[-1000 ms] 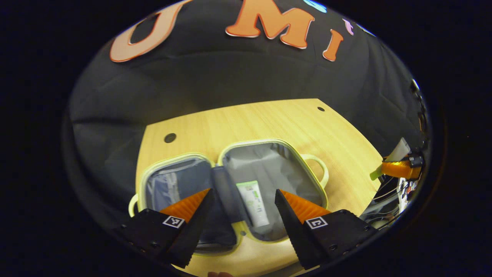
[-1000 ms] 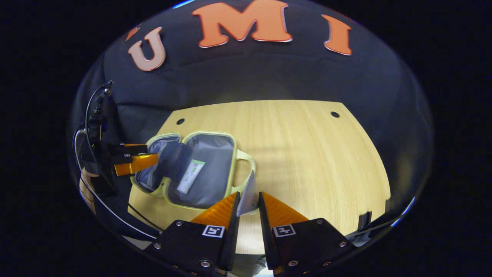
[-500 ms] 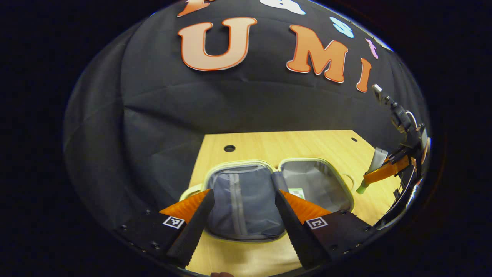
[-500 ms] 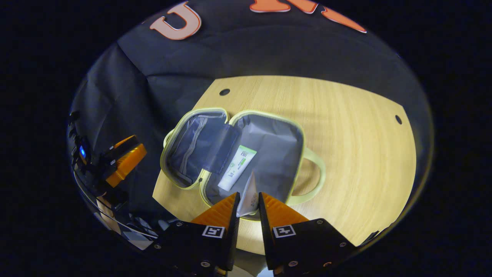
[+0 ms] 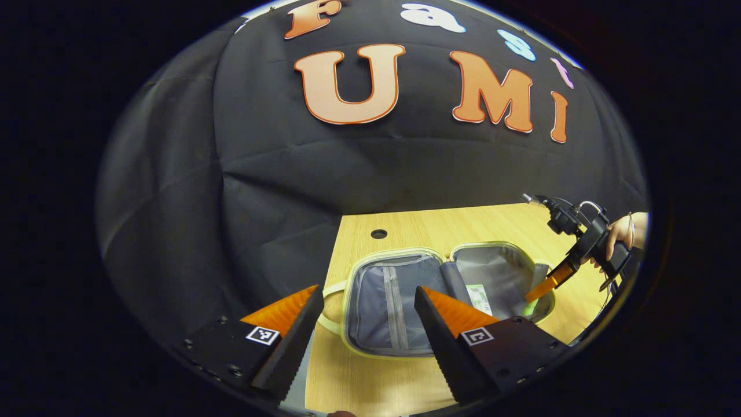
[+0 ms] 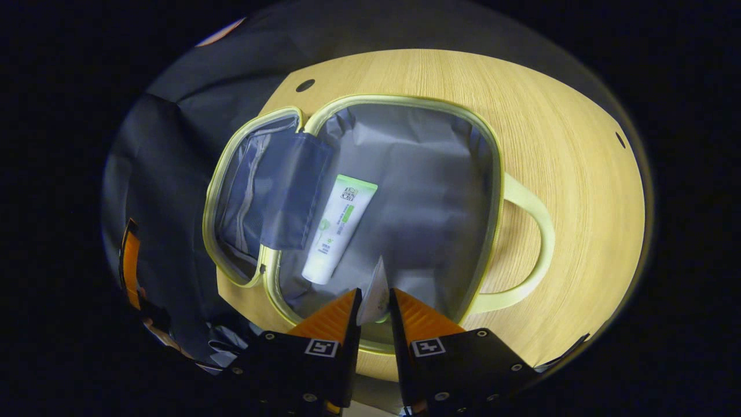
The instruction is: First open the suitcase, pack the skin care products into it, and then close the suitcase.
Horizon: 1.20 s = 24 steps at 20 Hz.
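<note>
A pale-green suitcase [image 6: 492, 150] lies open on the wooden table [image 6: 579, 174], grey lining up. A white and green tube [image 6: 338, 229] rests in its right half. My right gripper [image 6: 374, 301] hovers over that half's near edge, shut on a second white tube [image 6: 377, 286] that points down into the case. In the left gripper view the suitcase [image 5: 359, 272] lies ahead, and the right gripper [image 5: 541, 286] dips into its far half, held by a hand [image 5: 622, 231]. My left gripper [image 5: 365, 315] is open with nothing between its fingers, at the table's left edge.
Two yellow-green handles stick out of the case, one on the right [image 6: 532, 249] and one on the left [image 5: 330, 301]. A zipped pocket [image 5: 391, 301] lines the left half. A round hole [image 5: 379, 234] marks the table's back corner. The black cloth wall stands close behind.
My right gripper has moved forward and down over the open case with its tube. My left gripper has drawn back to the left, away from the case.
</note>
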Tool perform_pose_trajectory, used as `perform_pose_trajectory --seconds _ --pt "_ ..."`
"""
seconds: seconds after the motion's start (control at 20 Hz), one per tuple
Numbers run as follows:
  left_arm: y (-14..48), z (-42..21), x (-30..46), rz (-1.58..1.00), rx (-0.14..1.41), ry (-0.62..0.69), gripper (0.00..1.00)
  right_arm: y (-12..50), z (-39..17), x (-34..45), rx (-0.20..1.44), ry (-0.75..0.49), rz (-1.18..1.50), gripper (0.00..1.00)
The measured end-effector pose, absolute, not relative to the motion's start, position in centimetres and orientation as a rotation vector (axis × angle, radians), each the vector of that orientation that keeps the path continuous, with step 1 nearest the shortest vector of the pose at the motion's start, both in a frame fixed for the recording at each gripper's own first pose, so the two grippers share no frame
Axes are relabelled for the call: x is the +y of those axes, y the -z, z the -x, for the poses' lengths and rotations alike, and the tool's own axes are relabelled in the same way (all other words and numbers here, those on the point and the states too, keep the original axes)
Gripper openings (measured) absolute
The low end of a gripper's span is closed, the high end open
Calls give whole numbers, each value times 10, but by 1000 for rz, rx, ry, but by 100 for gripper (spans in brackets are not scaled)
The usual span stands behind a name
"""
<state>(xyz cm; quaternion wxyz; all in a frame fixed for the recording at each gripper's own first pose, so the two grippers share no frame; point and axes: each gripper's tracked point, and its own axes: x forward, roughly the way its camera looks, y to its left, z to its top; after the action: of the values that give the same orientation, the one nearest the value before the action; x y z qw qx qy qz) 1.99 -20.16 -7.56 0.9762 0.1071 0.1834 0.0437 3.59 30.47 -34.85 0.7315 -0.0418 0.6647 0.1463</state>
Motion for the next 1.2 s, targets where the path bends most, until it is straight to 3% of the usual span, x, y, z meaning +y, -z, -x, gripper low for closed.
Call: perform_pose_trajectory --seconds 0.1,0.15,0.3,0.5,0.85,1.2 --pt "71 -18 -201 -217 375 -90 98 352 -35 303 1469 -310 77 32" --pt "71 -19 -201 -217 378 -93 98 353 -36 300 1457 -308 91 27" --pt "85 -22 -196 -206 386 -97 98 349 -44 296 1412 -302 95 37" --pt "93 -24 -180 -165 389 -108 98 327 -55 297 1309 -315 76 94" --pt "119 -44 -108 109 466 -143 98 265 -45 299 1070 -375 54 96" --pt "175 -72 -62 357 606 -31 98 228 -4 301 1073 -384 -224 96"
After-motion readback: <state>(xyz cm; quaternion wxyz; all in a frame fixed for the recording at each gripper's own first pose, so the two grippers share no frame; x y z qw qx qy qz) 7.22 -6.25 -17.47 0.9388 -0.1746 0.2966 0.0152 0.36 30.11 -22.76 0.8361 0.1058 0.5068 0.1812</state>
